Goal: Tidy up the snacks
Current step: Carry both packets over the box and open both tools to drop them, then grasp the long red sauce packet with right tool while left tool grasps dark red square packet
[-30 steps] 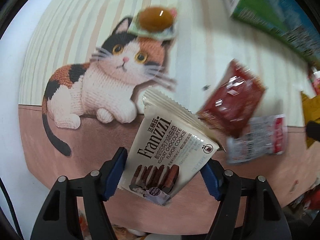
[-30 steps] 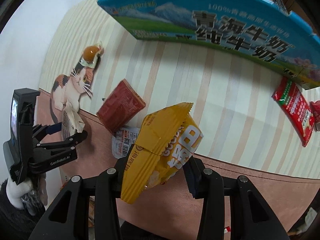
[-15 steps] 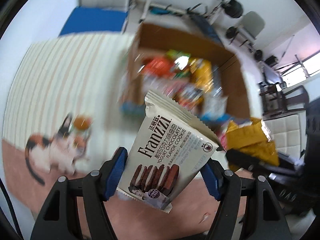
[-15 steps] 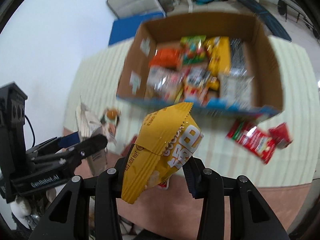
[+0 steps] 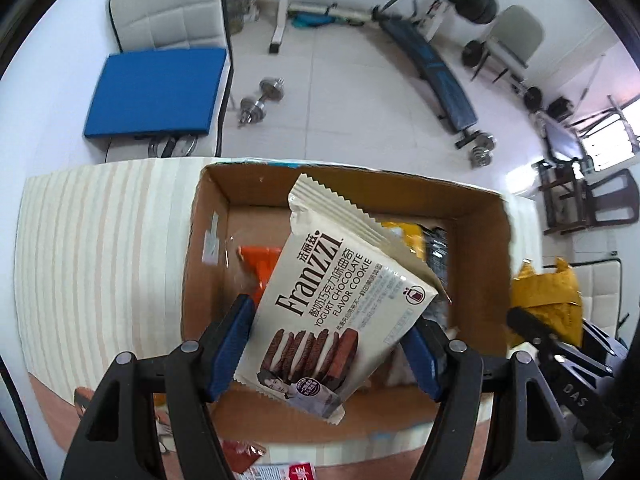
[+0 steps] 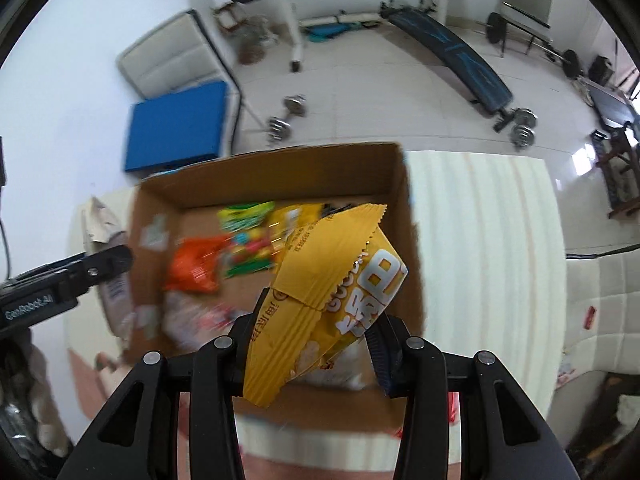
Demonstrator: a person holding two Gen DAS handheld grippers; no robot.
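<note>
My left gripper point(image 5: 334, 346) is shut on a cream Franzzi chocolate cookie packet point(image 5: 332, 300), held above the open cardboard box point(image 5: 476, 208). My right gripper point(image 6: 316, 344) is shut on a yellow snack bag point(image 6: 332, 292), also hanging over the box point(image 6: 392, 168). Inside the box lie an orange bag point(image 6: 192, 266), a green candy bag point(image 6: 246, 220) and other packets, partly hidden by what I hold. At the right edge of the left wrist view the yellow bag point(image 5: 546, 298) shows again. The left gripper's arm point(image 6: 60, 280) appears at the left of the right wrist view.
The box stands on a striped tablecloth point(image 5: 100, 260). Red and white packets point(image 5: 260, 464) lie on the cloth near the box's front wall. Beyond the table are a chair with a blue cushion point(image 5: 156, 92), dumbbells point(image 5: 262, 100) and a weight bench point(image 5: 436, 76).
Both grippers rose and swung from over the cat-print cloth to above the open box, keeping their packets. The view now looks down into the box and at the room beyond.
</note>
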